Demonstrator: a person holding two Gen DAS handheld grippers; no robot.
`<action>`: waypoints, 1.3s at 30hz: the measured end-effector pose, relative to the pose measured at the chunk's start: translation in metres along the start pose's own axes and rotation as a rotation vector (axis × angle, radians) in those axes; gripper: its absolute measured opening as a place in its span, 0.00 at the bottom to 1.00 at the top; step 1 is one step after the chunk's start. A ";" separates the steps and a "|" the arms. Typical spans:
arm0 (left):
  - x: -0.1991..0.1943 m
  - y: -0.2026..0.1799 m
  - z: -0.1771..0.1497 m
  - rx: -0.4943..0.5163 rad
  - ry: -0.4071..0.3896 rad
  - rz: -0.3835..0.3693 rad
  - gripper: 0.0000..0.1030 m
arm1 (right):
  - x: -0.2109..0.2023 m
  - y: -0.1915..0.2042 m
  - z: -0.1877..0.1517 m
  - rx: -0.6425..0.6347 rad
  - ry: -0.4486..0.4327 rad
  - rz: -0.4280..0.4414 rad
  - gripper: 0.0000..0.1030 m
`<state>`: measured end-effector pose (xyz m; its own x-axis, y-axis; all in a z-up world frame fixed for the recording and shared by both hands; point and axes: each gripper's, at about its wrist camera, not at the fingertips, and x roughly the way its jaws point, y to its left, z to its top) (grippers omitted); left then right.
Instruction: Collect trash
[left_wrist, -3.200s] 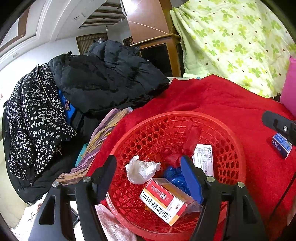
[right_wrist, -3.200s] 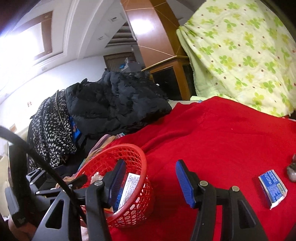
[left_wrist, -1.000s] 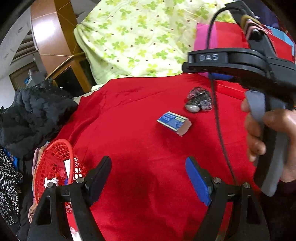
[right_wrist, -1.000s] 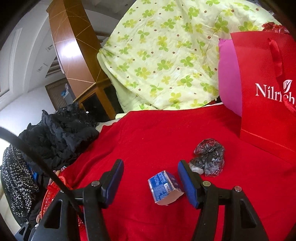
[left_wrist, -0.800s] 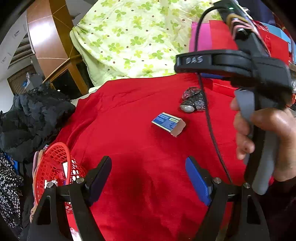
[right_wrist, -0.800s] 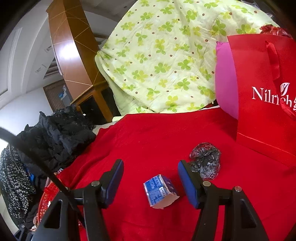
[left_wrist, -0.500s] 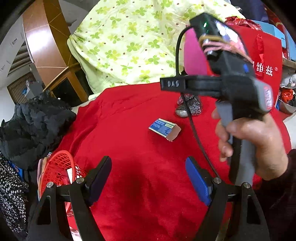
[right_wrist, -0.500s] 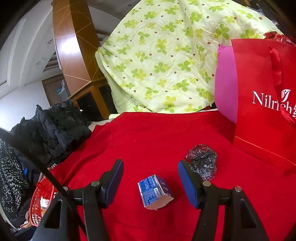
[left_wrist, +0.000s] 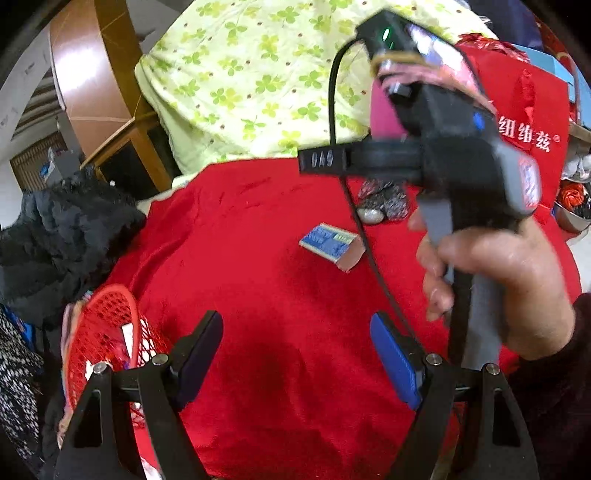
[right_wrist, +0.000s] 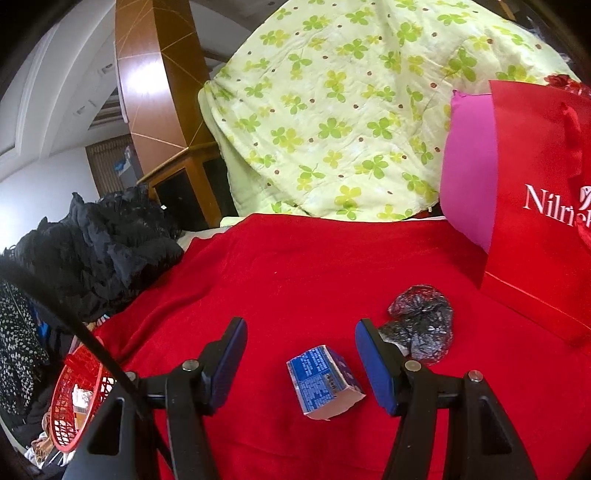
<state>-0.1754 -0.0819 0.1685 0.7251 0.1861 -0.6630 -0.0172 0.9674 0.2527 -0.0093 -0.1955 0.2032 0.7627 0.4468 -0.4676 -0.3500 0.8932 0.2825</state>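
The right gripper (right_wrist: 300, 354) hangs with jaws apart around a small blue carton (right_wrist: 323, 380) lying on the red blanket (right_wrist: 295, 277), not touching it. It looks light, probably empty and crushable; take its flat sides gently. The left gripper (left_wrist: 295, 347) gapes empty.

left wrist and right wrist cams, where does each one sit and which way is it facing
Left wrist: sits on the left gripper, looks down across the red blanket; shows its open fingers and the person's right hand holding the other gripper.
Right wrist: sits on the right gripper, aimed at the blue carton between its open fingers.
Shared: blue carton, crumpled dark wrapper, red basket, green quilt.
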 end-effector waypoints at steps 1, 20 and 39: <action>0.005 0.004 -0.004 -0.009 0.010 0.003 0.80 | 0.002 0.002 0.000 -0.002 0.001 0.000 0.63; -0.028 0.066 -0.031 -0.114 -0.059 0.025 0.81 | -0.039 0.026 -0.015 -0.089 -0.084 0.028 0.67; 0.088 -0.007 0.043 -0.059 0.084 -0.101 0.83 | -0.015 -0.116 -0.009 0.164 -0.065 -0.233 0.79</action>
<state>-0.0818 -0.0793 0.1384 0.6653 0.0982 -0.7401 0.0113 0.9899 0.1414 0.0152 -0.3051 0.1700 0.8475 0.2215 -0.4824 -0.0728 0.9487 0.3078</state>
